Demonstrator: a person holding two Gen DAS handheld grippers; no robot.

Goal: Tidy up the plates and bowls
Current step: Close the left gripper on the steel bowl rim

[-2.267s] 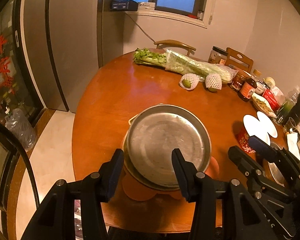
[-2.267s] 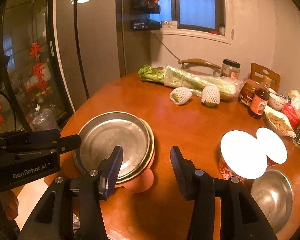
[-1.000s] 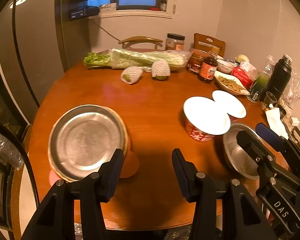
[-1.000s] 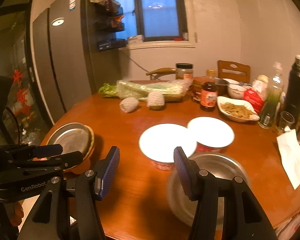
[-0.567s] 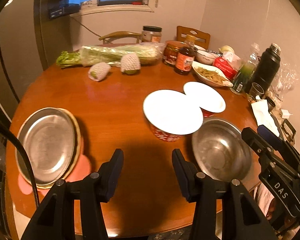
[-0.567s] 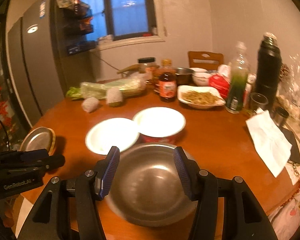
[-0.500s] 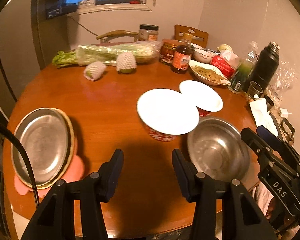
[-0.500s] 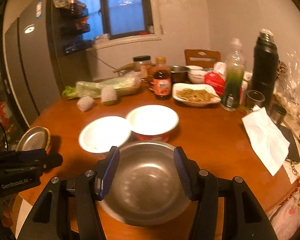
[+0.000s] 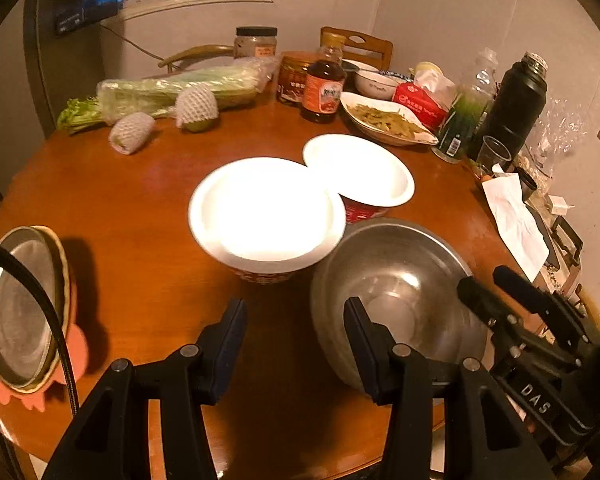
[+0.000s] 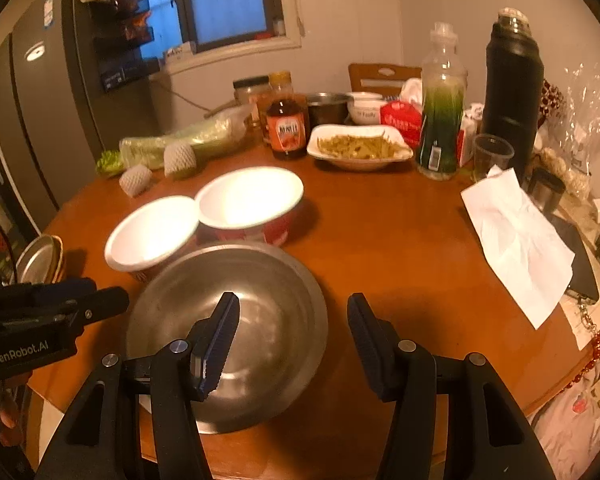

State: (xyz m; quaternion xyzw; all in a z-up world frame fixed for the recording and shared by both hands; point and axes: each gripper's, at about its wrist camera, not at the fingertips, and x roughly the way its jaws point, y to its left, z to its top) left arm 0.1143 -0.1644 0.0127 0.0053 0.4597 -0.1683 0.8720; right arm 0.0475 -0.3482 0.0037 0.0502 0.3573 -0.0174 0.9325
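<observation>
Round bench, steel bowl at its near edge; both grippers' jaws gape empty — right gripper should straddle the rim squarely.

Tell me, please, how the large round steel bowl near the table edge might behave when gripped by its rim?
The large round steel bowl looks thin-walled and empty, so probably light and stiff. Its smooth, shiny metal may slip between jaws. Its rounded base could let it rock or slide on the polished wooden table.
</observation>
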